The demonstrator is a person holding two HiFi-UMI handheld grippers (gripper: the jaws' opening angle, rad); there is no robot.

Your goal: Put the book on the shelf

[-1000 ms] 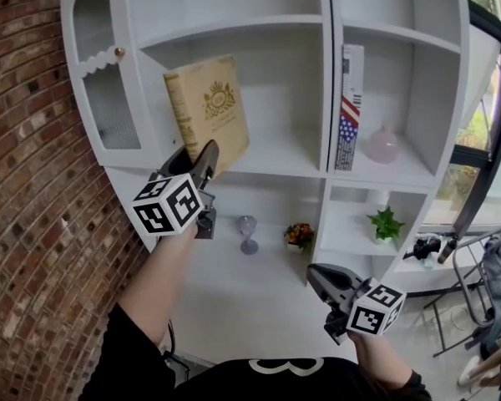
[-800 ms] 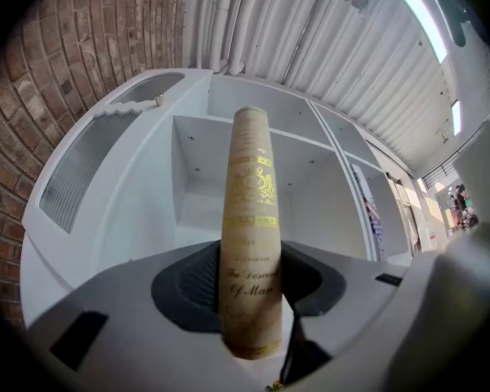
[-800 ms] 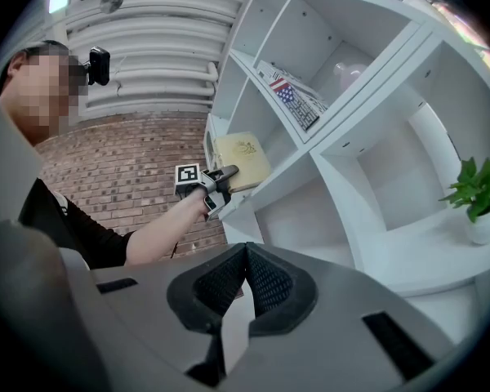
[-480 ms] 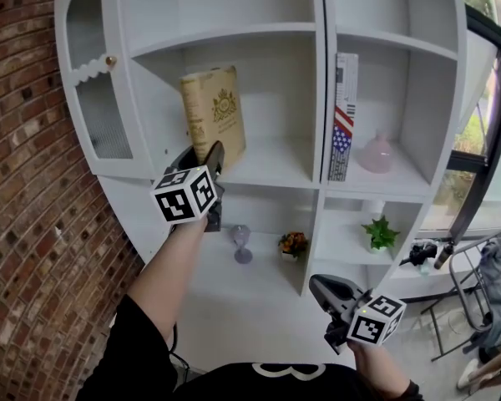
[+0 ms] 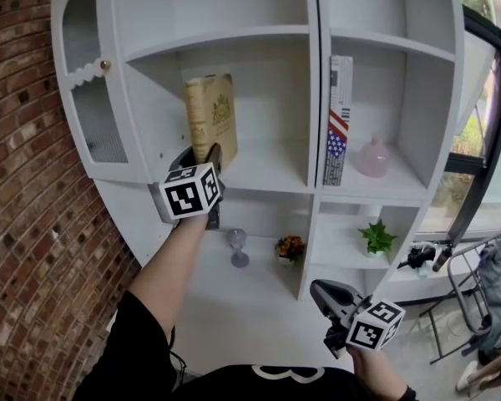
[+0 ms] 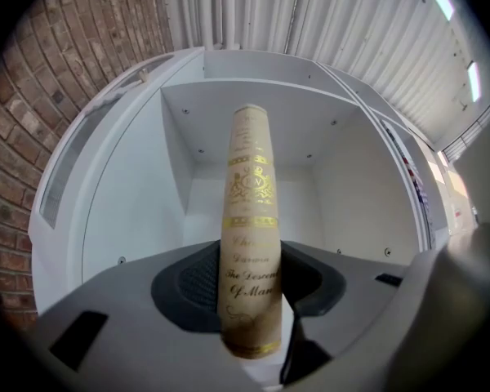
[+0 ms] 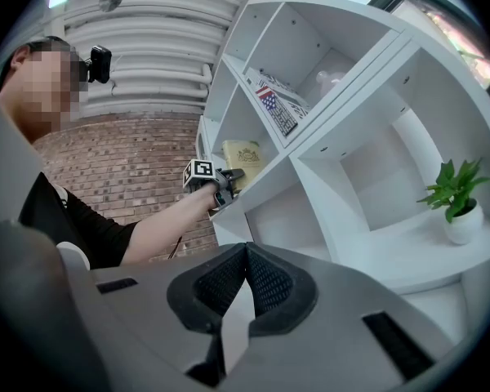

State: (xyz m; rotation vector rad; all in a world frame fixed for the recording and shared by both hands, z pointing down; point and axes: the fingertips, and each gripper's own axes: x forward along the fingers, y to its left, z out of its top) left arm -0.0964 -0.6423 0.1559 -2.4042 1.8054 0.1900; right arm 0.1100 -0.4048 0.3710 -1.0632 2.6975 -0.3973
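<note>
A tan book with gold print (image 5: 210, 117) stands upright inside the middle-left compartment of the white shelf unit (image 5: 259, 167). My left gripper (image 5: 212, 155) is shut on its lower end. The left gripper view shows the book's spine (image 6: 249, 219) pinched between the two dark pads of the left gripper (image 6: 249, 288), with the compartment's back wall behind. The gripper hides the book's bottom edge, so I cannot tell whether it rests on the board. My right gripper (image 5: 324, 292) hangs low at the right, away from the shelves. The right gripper (image 7: 242, 260) is shut with nothing in it.
A flag-patterned book (image 5: 338, 119) and a pink vase (image 5: 372, 157) stand in the compartment to the right. Below are a purple glass (image 5: 237, 247), a small flower pot (image 5: 290, 246) and a green plant (image 5: 377, 236). A brick wall (image 5: 33, 224) runs along the left.
The left gripper has carried the book up and deeper into the compartment, and the book has gone from tilted to upright. The right gripper has barely moved.
</note>
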